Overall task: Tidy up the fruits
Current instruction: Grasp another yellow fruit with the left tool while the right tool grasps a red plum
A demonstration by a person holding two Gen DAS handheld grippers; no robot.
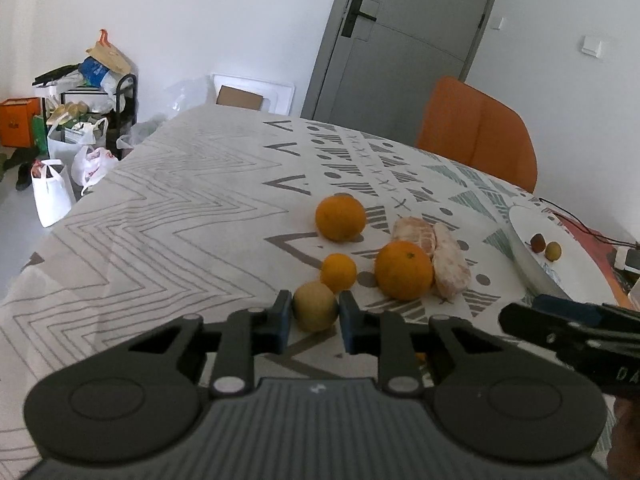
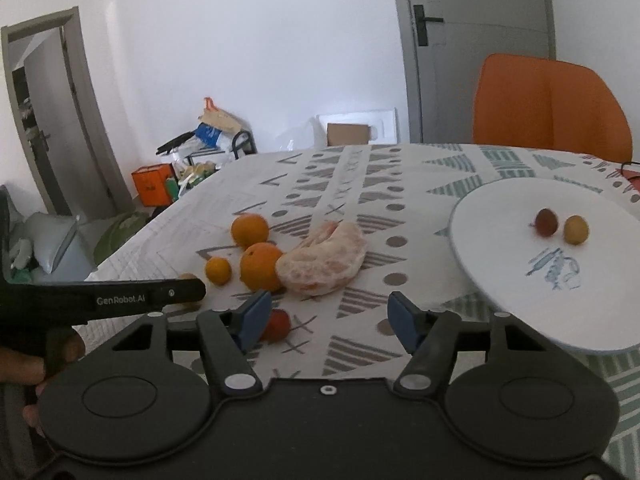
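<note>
Pinching a small yellow fruit between its fingers, the left gripper is readying a lift toward the plate; the right gripper, fingers spread, is nearing a red fruit just inside its left finger.

White letters on the side of the long black left gripper say "GenRobot.AI". On the black right gripper only the pale letters "DA" show before the edge cuts them off. The dark mark on the orange box is too blurry to read.
</note>
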